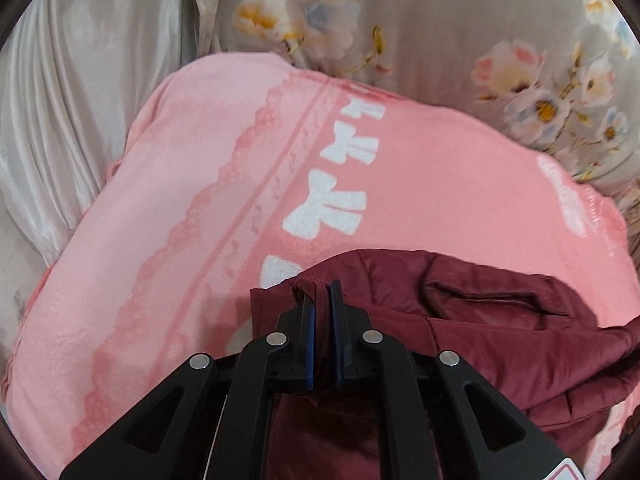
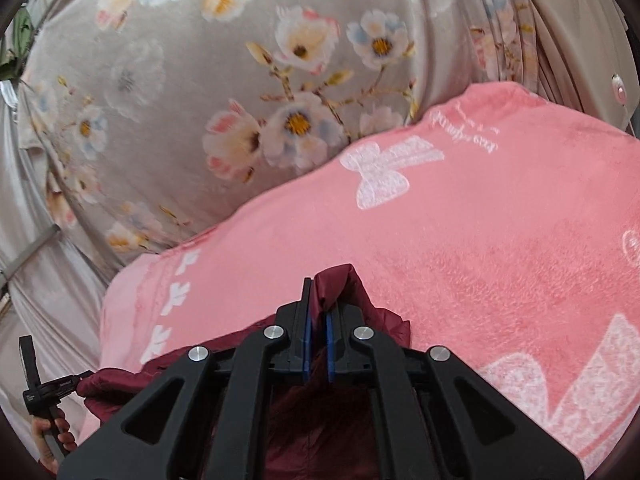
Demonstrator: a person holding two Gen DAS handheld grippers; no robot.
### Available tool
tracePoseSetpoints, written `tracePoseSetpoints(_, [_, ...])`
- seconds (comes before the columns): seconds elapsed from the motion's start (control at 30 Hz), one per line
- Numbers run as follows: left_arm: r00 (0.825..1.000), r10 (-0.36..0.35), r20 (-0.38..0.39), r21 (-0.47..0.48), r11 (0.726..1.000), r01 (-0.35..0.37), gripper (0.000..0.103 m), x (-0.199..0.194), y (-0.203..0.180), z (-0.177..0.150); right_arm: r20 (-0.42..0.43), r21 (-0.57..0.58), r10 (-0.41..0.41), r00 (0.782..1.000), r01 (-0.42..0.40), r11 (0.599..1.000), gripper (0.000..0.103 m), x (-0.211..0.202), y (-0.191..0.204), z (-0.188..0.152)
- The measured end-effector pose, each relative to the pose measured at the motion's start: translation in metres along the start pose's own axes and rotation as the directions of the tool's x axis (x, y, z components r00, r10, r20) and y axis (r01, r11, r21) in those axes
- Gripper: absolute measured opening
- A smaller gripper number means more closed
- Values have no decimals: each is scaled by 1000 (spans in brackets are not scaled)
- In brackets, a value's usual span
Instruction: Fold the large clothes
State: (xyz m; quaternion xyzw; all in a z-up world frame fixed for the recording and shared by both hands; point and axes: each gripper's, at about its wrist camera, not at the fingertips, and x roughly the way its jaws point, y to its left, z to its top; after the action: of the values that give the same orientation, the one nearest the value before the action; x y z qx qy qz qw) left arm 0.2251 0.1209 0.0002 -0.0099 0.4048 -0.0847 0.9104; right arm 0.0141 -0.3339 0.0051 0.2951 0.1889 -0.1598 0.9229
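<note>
Left hand-held gripper [image 1: 320, 292] pinching a bunched fold of the dark maroon padded jacket [image 1: 480, 320], jaws nearly closed on the fabric. Right hand-held gripper [image 2: 318, 296] clamping another fold of the same jacket [image 2: 340, 280], jaws narrow. Jacket lying crumpled on the pink fleece blanket with white bows [image 1: 200, 200], near its front edge. Grey floral curtain [image 2: 200, 80] hanging behind the blanket's far edge.
</note>
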Motion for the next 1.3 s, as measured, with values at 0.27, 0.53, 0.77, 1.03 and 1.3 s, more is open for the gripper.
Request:
tracePoseSetpoints(0.27, [999,4,-53,-36,999,-6,14,44,2,-8,-1,-11,-43,999,43,999,13,27,1,-4])
tracePoseSetpoints(0.53, [993,-120,-5,-160,980,118,18,17,26,6,150,-23,-25,988,29,999,49,-15,13,7])
tracePoseSetpoints(0.77, [972,81,219,-121,991,-55,62,-34,20,21,17,-170,35,999,-32,985,49,-2,53,-15])
tracePoseSetpoints(1.03, [996,-35,86,168,986,21,62,-22,-60,10,-295,-305,66,953,-159,939,49,63,135,-54])
tracePoseSetpoints(1.3, [996,-92,-12,246,965,92,62,13,-115,-13,-392,-450,-102,914,-93,888,4,122,171,-83])
